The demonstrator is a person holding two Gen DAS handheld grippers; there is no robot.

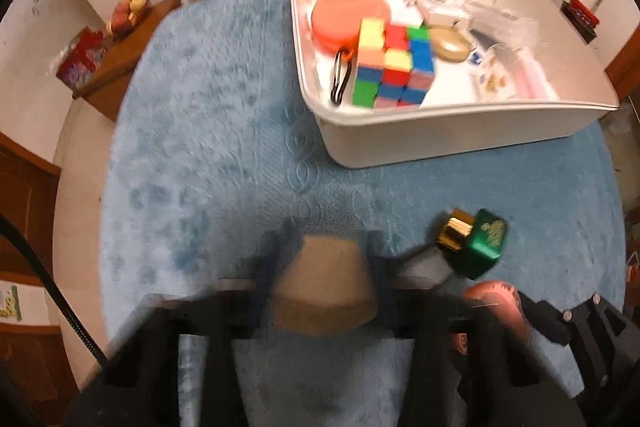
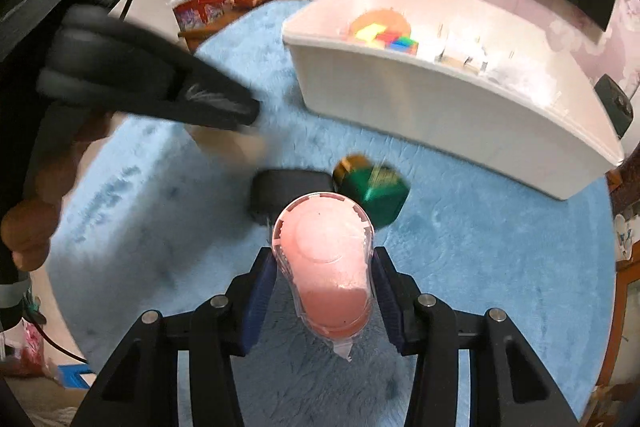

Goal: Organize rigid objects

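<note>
A blue rug (image 1: 208,131) spreads beneath both tongs. Ahead and to the right of the left gripper (image 1: 326,291) stands a white bin (image 1: 440,135) holding a colour cube (image 1: 390,67) and an orange round case (image 1: 346,15). The left gripper is clamped on a tan block (image 1: 326,293). The right gripper (image 2: 324,287) pinches a pink plastic container (image 2: 326,259); just beyond its tips lies a green-and-gold box (image 2: 374,187).
</note>
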